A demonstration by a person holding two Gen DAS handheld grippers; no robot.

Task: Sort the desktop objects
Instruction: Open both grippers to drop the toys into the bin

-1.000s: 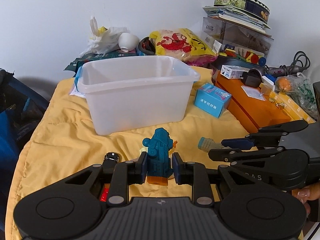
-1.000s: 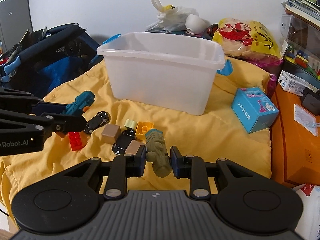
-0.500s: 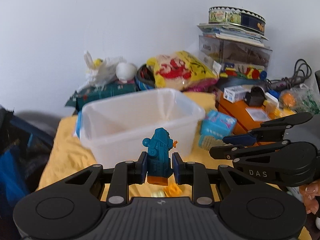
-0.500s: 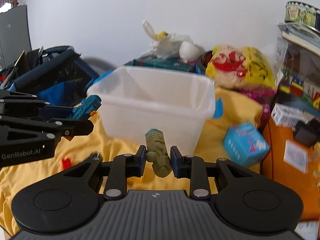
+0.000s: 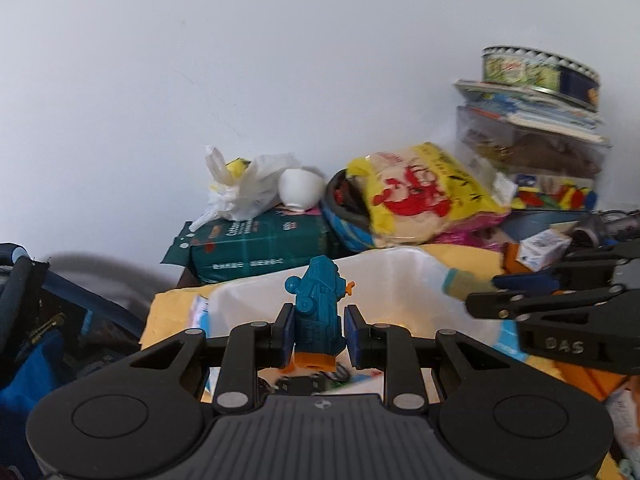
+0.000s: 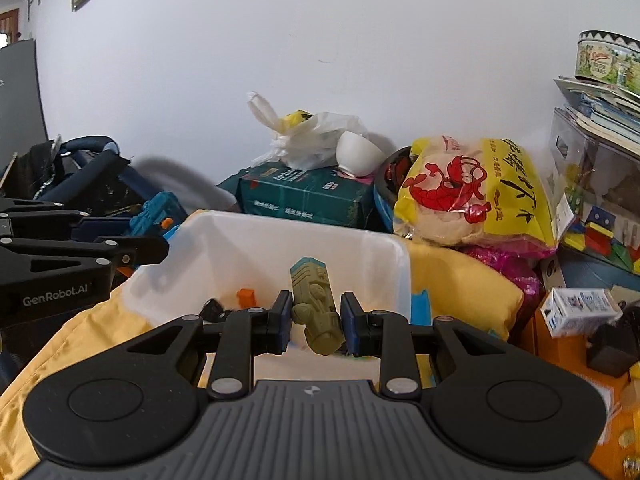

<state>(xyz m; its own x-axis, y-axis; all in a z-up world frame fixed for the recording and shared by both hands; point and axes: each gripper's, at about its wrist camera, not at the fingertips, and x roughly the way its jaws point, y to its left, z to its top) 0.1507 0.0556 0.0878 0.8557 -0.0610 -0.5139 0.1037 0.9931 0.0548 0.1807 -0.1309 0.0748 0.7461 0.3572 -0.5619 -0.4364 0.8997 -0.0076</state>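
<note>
- The left gripper (image 5: 318, 330) was clamped on a teal toy (image 5: 319, 312), upright over the near rim of the white bin (image 5: 404, 276).
- The right gripper (image 6: 312, 322) was clamped on an olive toy (image 6: 316, 306), tilted, at the bin's near edge.
- A yellow bag (image 6: 472, 192) and green box (image 6: 304, 196) crowded behind the bin.
- Only the right view showed an orange piece (image 6: 245, 297) inside.

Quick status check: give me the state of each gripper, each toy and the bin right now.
left gripper: shut on the blue toy
blue toy: held upright, lifted in front of the bin
right gripper: shut on the olive toy
olive toy: held, tilted, above the bin's near edge
white plastic bin: open, a few small pieces on its floor
</note>
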